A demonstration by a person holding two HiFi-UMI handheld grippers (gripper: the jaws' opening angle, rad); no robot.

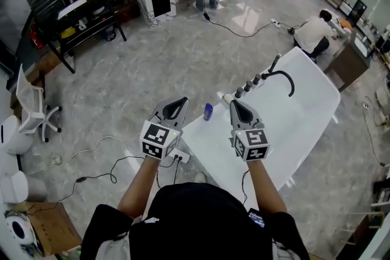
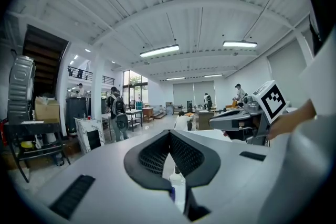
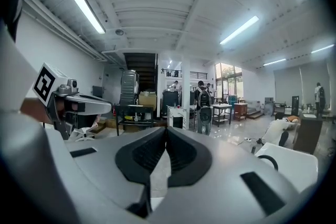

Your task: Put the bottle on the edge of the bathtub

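A small blue bottle (image 1: 208,111) stands upright on the near left corner of the white bathtub (image 1: 298,125). My left gripper (image 1: 182,101) hovers just left of the bottle, shut and holding nothing. In the left gripper view the bottle (image 2: 177,186) shows below the closed tips of the left gripper (image 2: 169,132). My right gripper (image 1: 233,103) is a little right of the bottle, over the tub's rim, also shut and empty. In the right gripper view the right gripper (image 3: 166,128) has its jaws touching, with only floor and tub behind them.
A black faucet (image 1: 283,75) and a row of knobs (image 1: 248,87) sit on the tub's far rim. A power strip (image 1: 180,157) with cables lies on the floor by the tub. A person (image 1: 314,33) crouches beyond the tub. A white chair (image 1: 30,103) stands at the left.
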